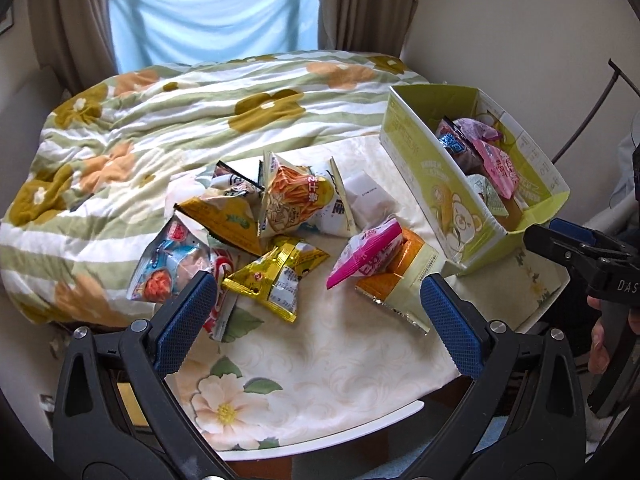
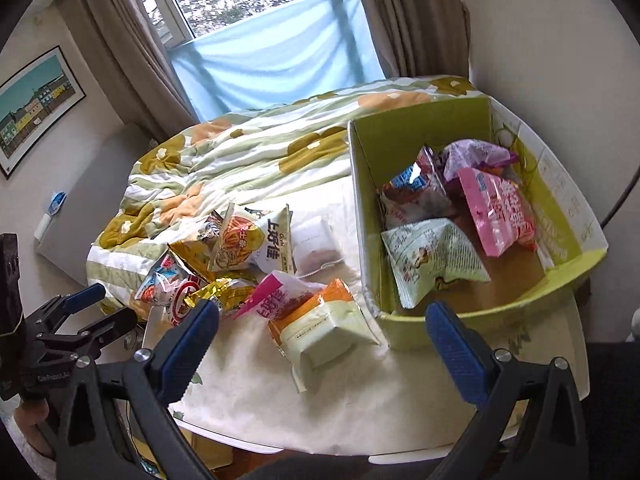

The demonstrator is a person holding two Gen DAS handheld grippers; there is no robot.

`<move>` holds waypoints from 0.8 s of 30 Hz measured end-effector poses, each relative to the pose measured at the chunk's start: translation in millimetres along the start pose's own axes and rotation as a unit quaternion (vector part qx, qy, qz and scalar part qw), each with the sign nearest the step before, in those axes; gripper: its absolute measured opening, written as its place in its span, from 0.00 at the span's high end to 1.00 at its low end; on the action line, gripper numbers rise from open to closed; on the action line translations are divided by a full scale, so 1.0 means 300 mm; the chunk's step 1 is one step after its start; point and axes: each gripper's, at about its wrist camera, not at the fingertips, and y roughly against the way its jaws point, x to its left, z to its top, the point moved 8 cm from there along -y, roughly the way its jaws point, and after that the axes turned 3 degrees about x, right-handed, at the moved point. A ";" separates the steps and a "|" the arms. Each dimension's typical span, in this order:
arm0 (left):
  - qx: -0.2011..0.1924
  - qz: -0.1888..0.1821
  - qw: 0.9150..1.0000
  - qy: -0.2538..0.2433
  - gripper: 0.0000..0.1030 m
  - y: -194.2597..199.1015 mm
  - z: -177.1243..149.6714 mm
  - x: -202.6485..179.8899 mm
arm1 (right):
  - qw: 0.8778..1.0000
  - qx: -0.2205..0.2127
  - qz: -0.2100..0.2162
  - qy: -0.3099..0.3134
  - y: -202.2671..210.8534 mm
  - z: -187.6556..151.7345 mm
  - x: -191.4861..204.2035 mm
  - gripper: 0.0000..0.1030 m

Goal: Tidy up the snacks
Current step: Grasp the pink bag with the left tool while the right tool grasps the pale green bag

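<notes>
A pile of snack packets lies on the floral tablecloth: a gold packet [image 1: 276, 276], a pink packet [image 1: 368, 256] on an orange and cream bag [image 1: 400, 284], a fries bag [image 1: 296, 200] and a blue-red packet [image 1: 168, 264]. A green cardboard box [image 1: 448, 196] at the right holds several packets, among them a pink one [image 2: 496, 212] and a pale green one [image 2: 432, 256]. My left gripper [image 1: 316, 304] is open and empty above the near side of the pile. My right gripper [image 2: 320, 328] is open and empty, near the orange and cream bag [image 2: 320, 324] and the box's front wall [image 2: 472, 320].
A flowered green quilt [image 1: 160, 120] covers the far side. The table's white near edge [image 1: 320, 436] runs below the grippers. A window with curtains stands behind. A framed picture [image 2: 36, 104] hangs on the left wall.
</notes>
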 end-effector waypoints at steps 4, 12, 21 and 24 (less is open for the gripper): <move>0.019 -0.043 0.998 -0.045 0.02 -0.115 0.018 -0.029 | 0.997 0.012 -0.017 -0.068 -0.083 -0.078 -0.008 0.00; 0.056 -0.072 0.988 -0.128 0.06 -0.409 0.041 -0.131 | 0.973 0.017 -0.024 -0.227 -0.278 -0.184 -0.096 0.00; 0.082 -0.083 0.979 -0.170 0.14 -0.583 0.016 -0.218 | 0.958 0.008 -0.020 -0.286 -0.368 -0.198 -0.138 0.00; 0.080 -0.091 0.977 -0.173 0.19 -0.607 0.018 -0.236 | 0.954 0.005 -0.015 -0.300 -0.382 -0.199 -0.149 0.02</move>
